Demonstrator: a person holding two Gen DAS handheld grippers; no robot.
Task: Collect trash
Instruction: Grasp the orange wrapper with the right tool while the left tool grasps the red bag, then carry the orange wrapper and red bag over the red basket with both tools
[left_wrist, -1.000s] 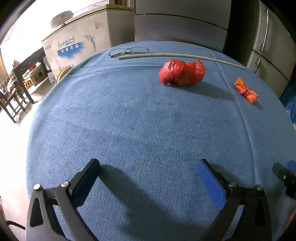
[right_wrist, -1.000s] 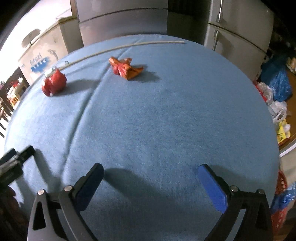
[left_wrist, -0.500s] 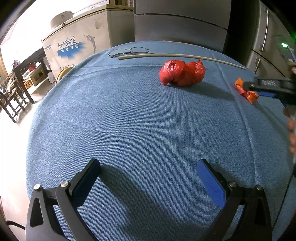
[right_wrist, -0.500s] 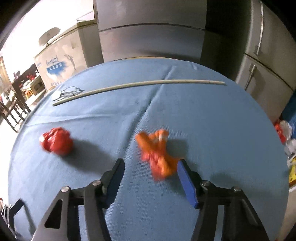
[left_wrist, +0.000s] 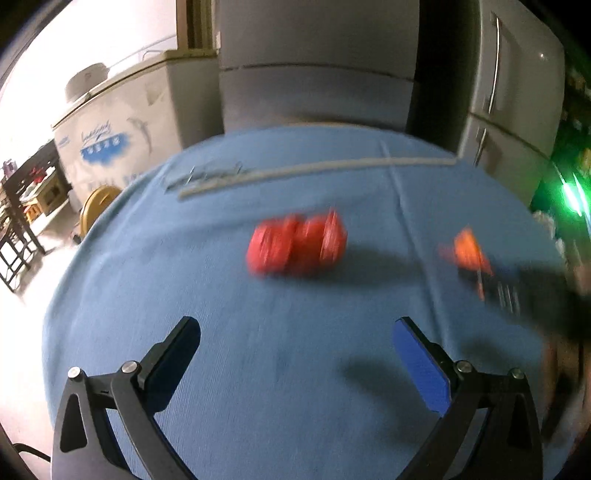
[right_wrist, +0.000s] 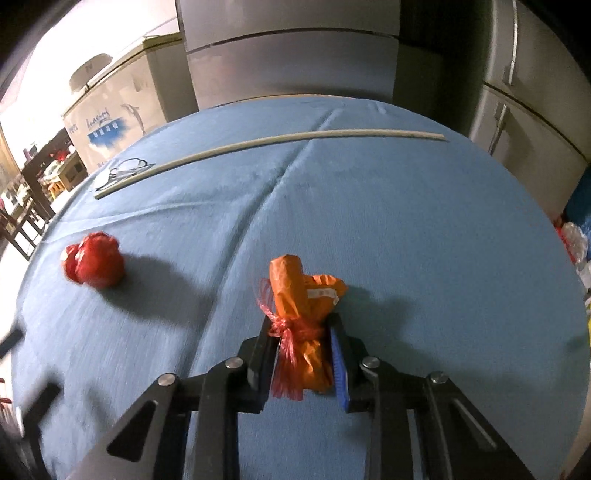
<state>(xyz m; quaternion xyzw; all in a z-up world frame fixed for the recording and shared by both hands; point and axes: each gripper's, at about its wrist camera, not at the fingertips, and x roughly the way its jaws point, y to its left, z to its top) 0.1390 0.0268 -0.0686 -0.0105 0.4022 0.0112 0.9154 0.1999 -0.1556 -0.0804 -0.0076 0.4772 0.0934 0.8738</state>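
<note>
Right wrist view: the right gripper (right_wrist: 303, 354) has clamped tight on the orange wrapper (right_wrist: 301, 295), gripping its tied waist for a secure lift off the blue tablecloth (right_wrist: 406, 221). A second ago those jaws were wide and empty. The left gripper (left_wrist: 295, 354) gapes empty, now nearer the red bag (left_wrist: 295, 245).
</note>
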